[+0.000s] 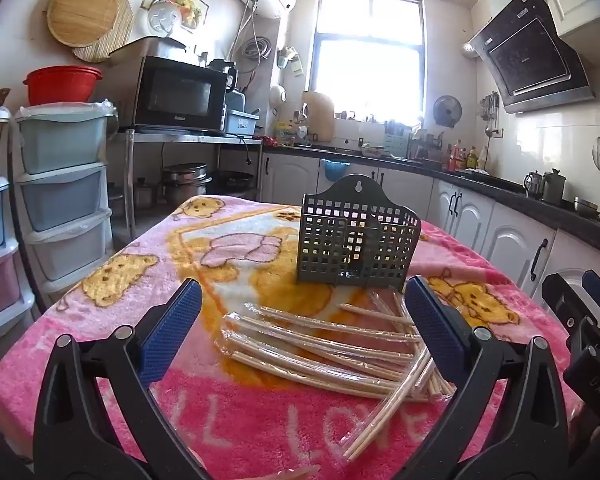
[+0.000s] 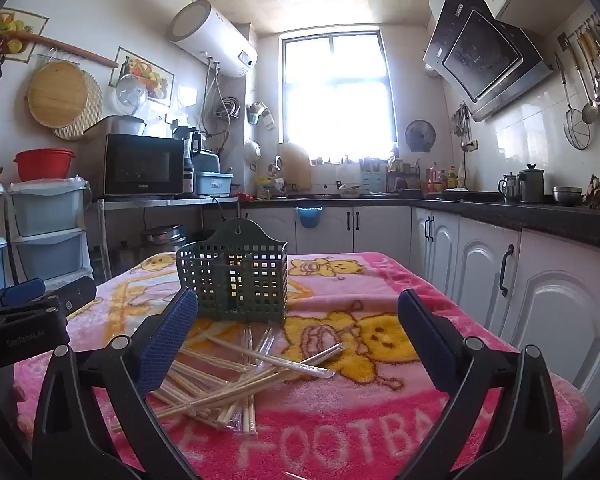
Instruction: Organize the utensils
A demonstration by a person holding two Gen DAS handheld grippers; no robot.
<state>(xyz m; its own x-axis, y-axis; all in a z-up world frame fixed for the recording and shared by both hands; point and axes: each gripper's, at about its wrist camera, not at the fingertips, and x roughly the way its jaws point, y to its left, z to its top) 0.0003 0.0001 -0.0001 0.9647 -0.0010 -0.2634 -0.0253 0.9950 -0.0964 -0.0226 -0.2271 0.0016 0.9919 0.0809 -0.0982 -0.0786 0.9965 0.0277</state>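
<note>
On the left side of the kitchen stand plastic drawer units [image 1: 62, 184] with a red bowl [image 1: 62, 84] on top, and next to them a black microwave [image 1: 178, 94] sits on a metal shelf. In the middle is a table covered with a pink blanket [image 1: 140, 280] that has yellow bears on it. The left gripper [image 1: 300, 332] hangs over the near part of the blanket with its blue fingers [image 1: 172, 332] spread wide, and nothing is between them that they touch. Under and beyond it lies a loose pile of wrapped chopsticks [image 1: 328, 344], flat on the blanket, some crossing over others. Just behind the pile the dark perforated utensil holder [image 1: 356, 244] stands upright, and it looks empty. To the right, the right gripper [image 2: 298, 340] is also spread wide and holds nothing; in its view the chopsticks lie below its left finger and the holder is a little left of center. At the far right run white cabinets [image 2: 480, 264] under a dark counter, with a range hood [image 2: 484, 56] above.
</note>
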